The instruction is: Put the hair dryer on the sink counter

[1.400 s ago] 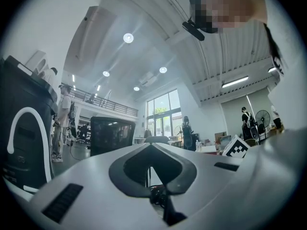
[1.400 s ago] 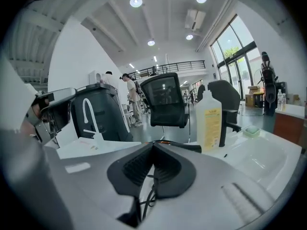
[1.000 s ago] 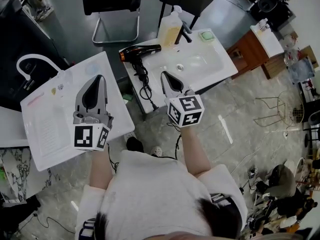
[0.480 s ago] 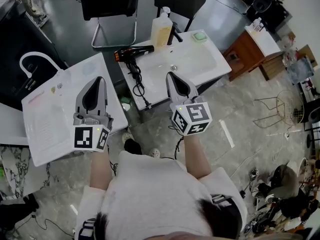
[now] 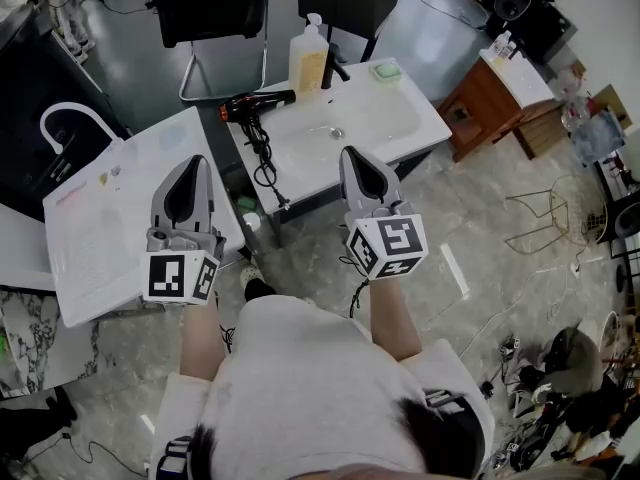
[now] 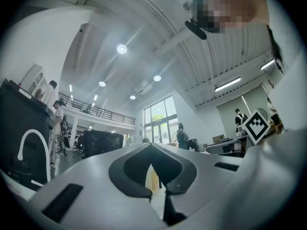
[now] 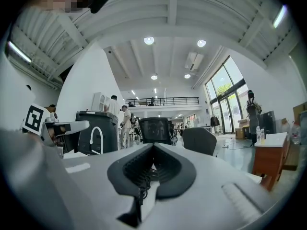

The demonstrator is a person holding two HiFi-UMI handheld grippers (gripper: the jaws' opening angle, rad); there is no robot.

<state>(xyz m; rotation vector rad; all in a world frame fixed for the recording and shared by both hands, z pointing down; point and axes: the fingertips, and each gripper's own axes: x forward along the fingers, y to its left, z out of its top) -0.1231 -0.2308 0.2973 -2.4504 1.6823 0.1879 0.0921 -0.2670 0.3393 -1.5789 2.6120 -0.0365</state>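
Note:
The black hair dryer (image 5: 258, 103) with an orange rear end lies on the left edge of the white sink counter (image 5: 405, 133). Its cord (image 5: 262, 156) hangs over the counter's front. My right gripper (image 5: 350, 152) hovers over the counter's front edge, to the right of the dryer and apart from it. It is shut with nothing in it (image 7: 153, 145). My left gripper (image 5: 196, 158) is held over another white counter at the left. It is also shut and empty (image 6: 151, 145).
A soap bottle (image 5: 308, 56), a black faucet (image 5: 334, 68) and a green soap dish (image 5: 385, 69) stand at the counter's back. The second white counter (image 5: 95, 233) has a white faucet (image 5: 68, 116). Two black chairs (image 5: 208, 3) stand behind. A wooden cabinet (image 5: 492, 103) is at the right.
The sink counter and hair dryer have slid up and left in the head view. My right gripper has drawn back toward the counter's front edge. The dryer lies still.

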